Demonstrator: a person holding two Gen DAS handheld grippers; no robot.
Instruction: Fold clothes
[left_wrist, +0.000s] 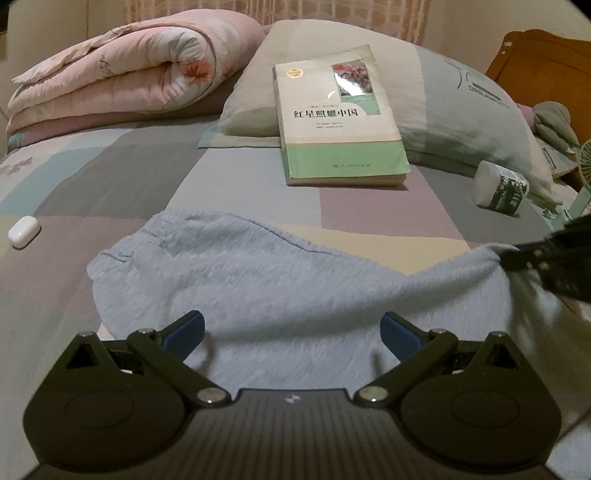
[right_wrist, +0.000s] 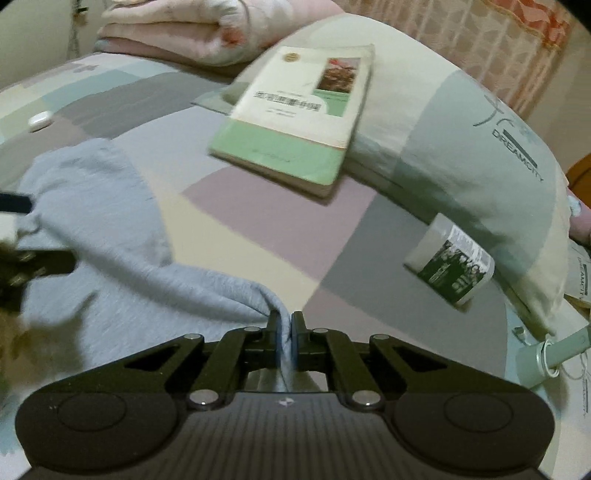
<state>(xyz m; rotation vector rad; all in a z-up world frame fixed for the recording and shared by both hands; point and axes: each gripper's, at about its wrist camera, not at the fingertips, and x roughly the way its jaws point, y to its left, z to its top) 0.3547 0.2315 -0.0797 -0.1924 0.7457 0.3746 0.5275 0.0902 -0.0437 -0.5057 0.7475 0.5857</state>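
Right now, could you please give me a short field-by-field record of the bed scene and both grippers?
surface: patchwork bedsheet
garment: light blue garment, lying spread on the sheet, one edge lifted
left gripper: open, above the garment, holding nothing
right gripper: shut on a pinched edge of the garment
book: leaning on the pillow
other items: white earbud case, small bottle, folded pink quilt

Left gripper is hovering low over the near part of the light blue garment, jaws spread wide, blue pads clear of the cloth. Right gripper is pinching the garment's right edge between closed jaws, lifting a fold.
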